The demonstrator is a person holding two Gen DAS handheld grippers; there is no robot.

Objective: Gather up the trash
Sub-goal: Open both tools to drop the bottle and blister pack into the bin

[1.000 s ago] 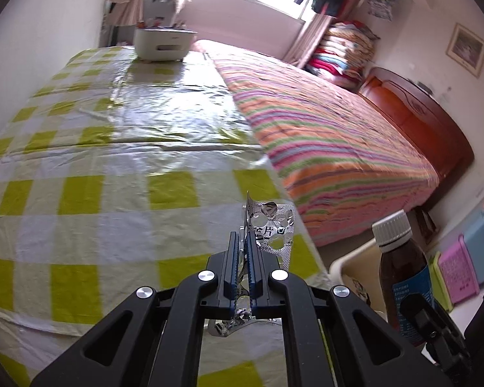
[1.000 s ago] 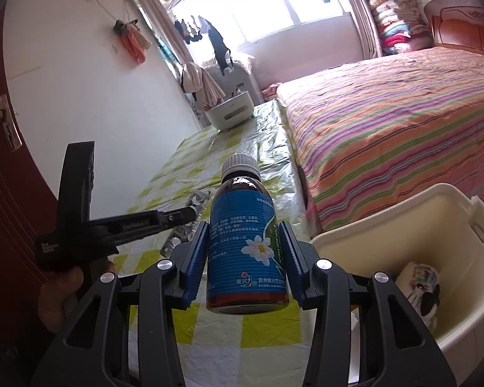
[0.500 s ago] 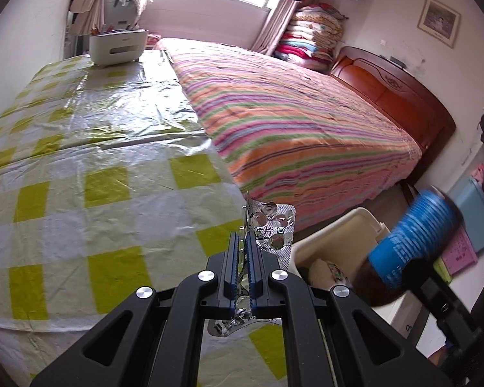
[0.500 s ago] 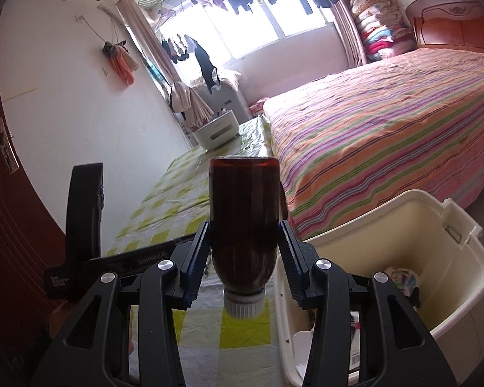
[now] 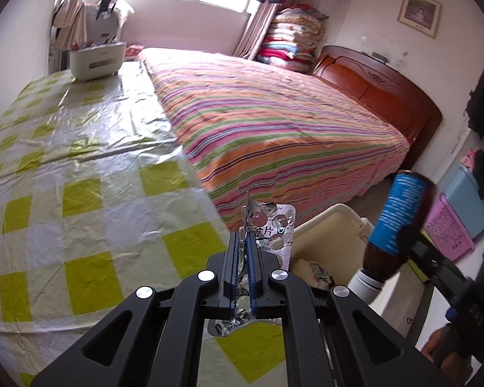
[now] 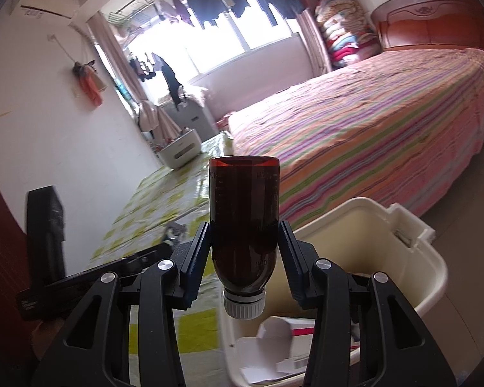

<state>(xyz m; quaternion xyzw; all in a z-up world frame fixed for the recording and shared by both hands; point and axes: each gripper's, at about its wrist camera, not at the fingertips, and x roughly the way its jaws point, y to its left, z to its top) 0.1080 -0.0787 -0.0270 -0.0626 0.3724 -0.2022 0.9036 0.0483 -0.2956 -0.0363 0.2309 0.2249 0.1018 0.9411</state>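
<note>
My left gripper (image 5: pixel 242 242) is shut on a crumpled silver blister pack (image 5: pixel 274 225), which sticks up above the jaws near the table's right edge. My right gripper (image 6: pixel 244 235) is shut on a brown medicine bottle (image 6: pixel 244 219), held upside down with its white cap (image 6: pixel 244 303) pointing down over the cream plastic bin (image 6: pixel 403 225). In the left wrist view the same bottle (image 5: pixel 400 213) shows its blue label, tilted above the bin (image 5: pixel 332 222). Inside the bin lie a torn white carton (image 6: pixel 284 338) and other scraps.
A table with a yellow-and-white checked cover (image 5: pixel 80 167) runs along the left. A white basket (image 5: pixel 96 59) stands at its far end. A striped bed (image 5: pixel 274 122) fills the middle, with a wooden headboard (image 5: pixel 380 80). Pink and blue crates (image 5: pixel 451 222) stand at the right.
The right gripper has turned the bottle from upright to upside down and carried it over the bin. The left gripper, still holding the blister pack, has swung right toward the bin.
</note>
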